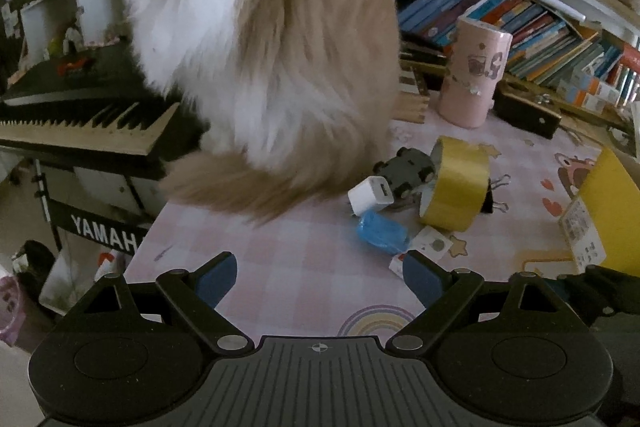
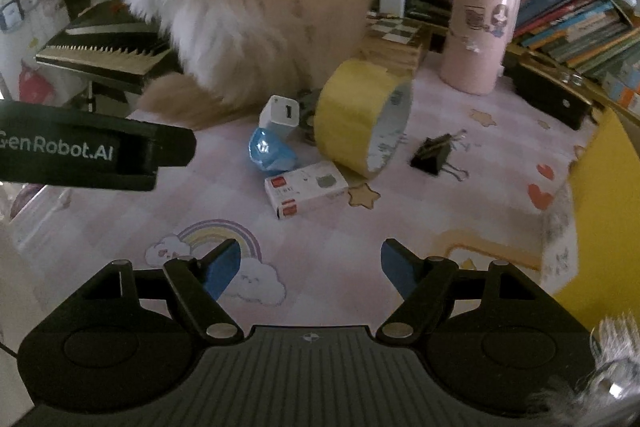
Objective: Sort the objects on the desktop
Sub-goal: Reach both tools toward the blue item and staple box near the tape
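Ahead of the spread right tongs (image 2: 310, 269) lies the small white box (image 2: 306, 190).

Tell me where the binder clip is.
In the right wrist view the binder clip lies on the mat right of the tape roll, in front of the pink cup.

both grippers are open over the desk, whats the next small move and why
Probably ease the right gripper forward toward the small white box: it lies nearest, flat, clear of the cat, with nothing on it. Both grippers are empty, and the left gripper faces more crowded items.
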### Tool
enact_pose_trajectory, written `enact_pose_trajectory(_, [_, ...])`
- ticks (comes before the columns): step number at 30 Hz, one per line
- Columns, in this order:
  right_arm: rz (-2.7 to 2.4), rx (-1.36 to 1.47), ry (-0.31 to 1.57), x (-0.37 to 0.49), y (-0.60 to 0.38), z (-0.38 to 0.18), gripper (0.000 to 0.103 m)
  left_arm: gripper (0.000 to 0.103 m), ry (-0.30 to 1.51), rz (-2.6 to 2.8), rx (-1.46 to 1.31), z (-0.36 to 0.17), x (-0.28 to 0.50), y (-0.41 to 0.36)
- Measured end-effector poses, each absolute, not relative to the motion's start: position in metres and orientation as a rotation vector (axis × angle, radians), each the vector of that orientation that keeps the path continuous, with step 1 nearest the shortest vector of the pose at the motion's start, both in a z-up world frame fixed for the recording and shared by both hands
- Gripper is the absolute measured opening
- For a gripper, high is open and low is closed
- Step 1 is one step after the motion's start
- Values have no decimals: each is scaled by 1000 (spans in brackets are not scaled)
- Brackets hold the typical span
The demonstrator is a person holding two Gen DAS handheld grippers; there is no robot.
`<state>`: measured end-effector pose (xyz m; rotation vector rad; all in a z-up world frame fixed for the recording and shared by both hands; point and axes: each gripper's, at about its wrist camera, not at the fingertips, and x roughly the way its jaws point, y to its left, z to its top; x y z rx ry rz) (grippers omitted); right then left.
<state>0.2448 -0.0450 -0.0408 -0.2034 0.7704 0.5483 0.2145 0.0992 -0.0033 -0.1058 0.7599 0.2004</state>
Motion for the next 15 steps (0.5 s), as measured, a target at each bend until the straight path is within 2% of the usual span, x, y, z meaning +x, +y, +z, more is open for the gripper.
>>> enact_pose_trajectory(15, [592, -250, 783, 295, -19, -59, 70, 92, 796, 213, -140, -11, 245, 108])
